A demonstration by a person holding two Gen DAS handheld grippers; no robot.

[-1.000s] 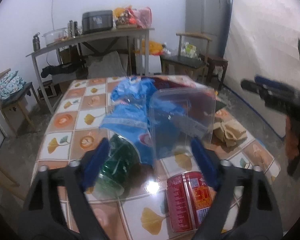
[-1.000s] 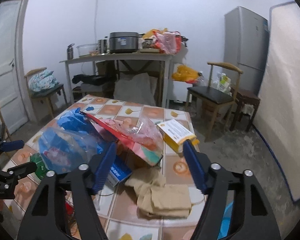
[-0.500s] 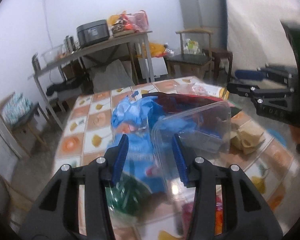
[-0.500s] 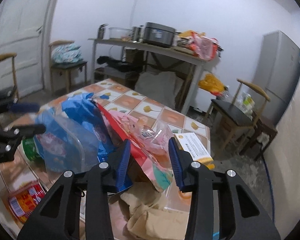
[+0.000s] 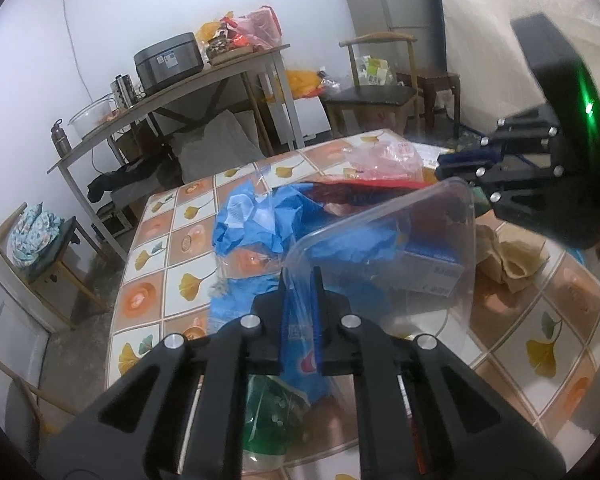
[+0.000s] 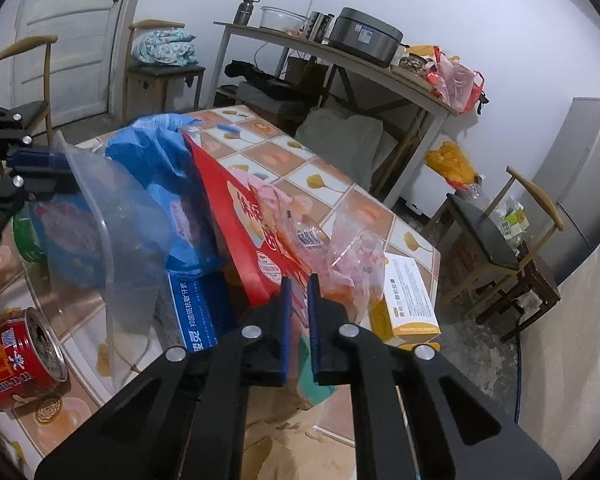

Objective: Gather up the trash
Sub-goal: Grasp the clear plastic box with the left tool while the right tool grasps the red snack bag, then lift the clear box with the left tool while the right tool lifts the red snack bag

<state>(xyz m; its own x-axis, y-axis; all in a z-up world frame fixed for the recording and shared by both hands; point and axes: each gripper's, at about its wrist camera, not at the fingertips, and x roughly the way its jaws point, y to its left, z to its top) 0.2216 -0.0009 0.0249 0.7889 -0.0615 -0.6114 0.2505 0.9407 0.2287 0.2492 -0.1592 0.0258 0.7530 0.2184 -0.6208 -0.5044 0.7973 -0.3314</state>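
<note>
A heap of trash lies on the tiled table (image 5: pixel 148 248). My left gripper (image 5: pixel 300 280) is shut on the rim of a clear plastic container (image 5: pixel 400 248), held tilted above a blue bag (image 5: pixel 260 220); the container also shows in the right wrist view (image 6: pixel 112 232). My right gripper (image 6: pixel 297 286) is shut on the edge of a red printed bag (image 6: pixel 240 232) beside crumpled pink plastic (image 6: pixel 340 248). It also shows in the left wrist view (image 5: pixel 452 164), above the pile's far side. A red can (image 6: pixel 16 356), a green bottle (image 5: pixel 268 412), a blue box (image 6: pixel 196 316) and a yellow box (image 6: pixel 408 300) lie around.
Crumpled brown paper (image 5: pixel 508 256) lies at the table's right side. A side table (image 5: pixel 180 92) with a cooker and bags stands behind. Wooden chairs (image 6: pixel 496 232) stand around the table, with a fridge (image 6: pixel 580 184) and a mattress against the wall at the right.
Both grippers went from wide open to shut. The left closed on the clear container's rim and raised it; the right moved in over the pile and closed on the red bag.
</note>
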